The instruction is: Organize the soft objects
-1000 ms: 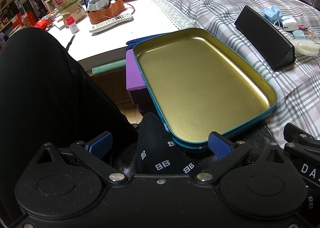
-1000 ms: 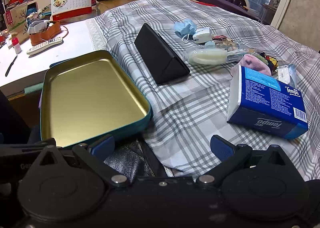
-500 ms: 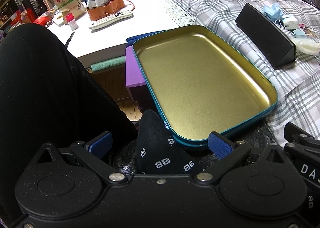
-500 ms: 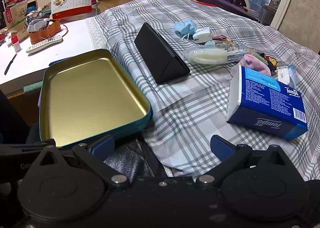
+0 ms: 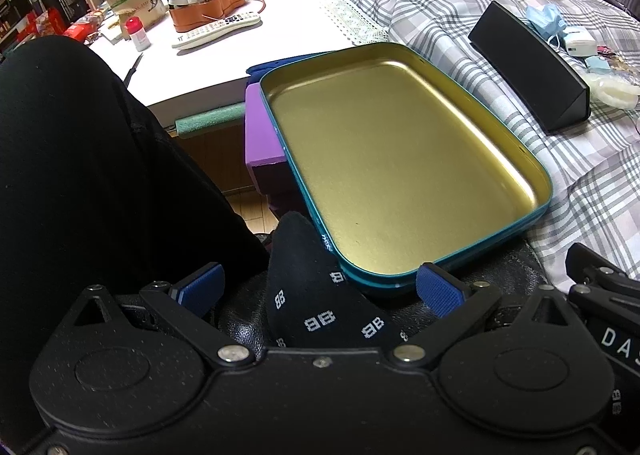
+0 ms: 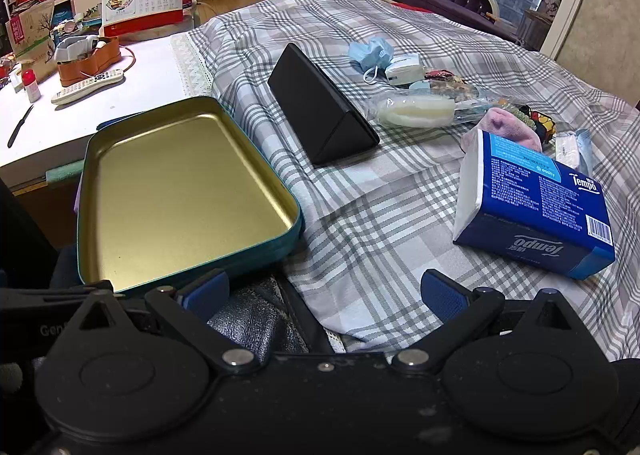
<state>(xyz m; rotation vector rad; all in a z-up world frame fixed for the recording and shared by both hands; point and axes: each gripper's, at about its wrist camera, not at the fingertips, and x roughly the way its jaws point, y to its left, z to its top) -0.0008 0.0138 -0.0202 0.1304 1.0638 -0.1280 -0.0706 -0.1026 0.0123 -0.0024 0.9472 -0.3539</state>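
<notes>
An empty teal tin tray with a gold inside [image 5: 400, 171] [image 6: 176, 191] lies at the near edge of the plaid bed. My left gripper [image 5: 320, 289] is open, just short of the tray's near rim; a black sock with white logos [image 5: 320, 307] lies between its fingers, not clamped. My right gripper [image 6: 324, 289] is open and empty over the plaid cover, right of the tray. A blue Tempo tissue pack [image 6: 536, 211], a pink soft item [image 6: 508, 127], a blue face mask [image 6: 370, 51] and a white pad in plastic [image 6: 416, 111] lie on the bed.
A black triangular case [image 6: 324, 117] [image 5: 528, 63] stands beyond the tray. A purple box [image 5: 262, 135] sits under the tray's left side. A white table [image 5: 224, 51] at the back left holds a remote, a brown organizer and a calendar. A black-clad leg [image 5: 100, 175] fills the left.
The left view has shifted slightly, with the tray a little lower and closer. The right gripper has hardly moved. Both grippers stay open.
</notes>
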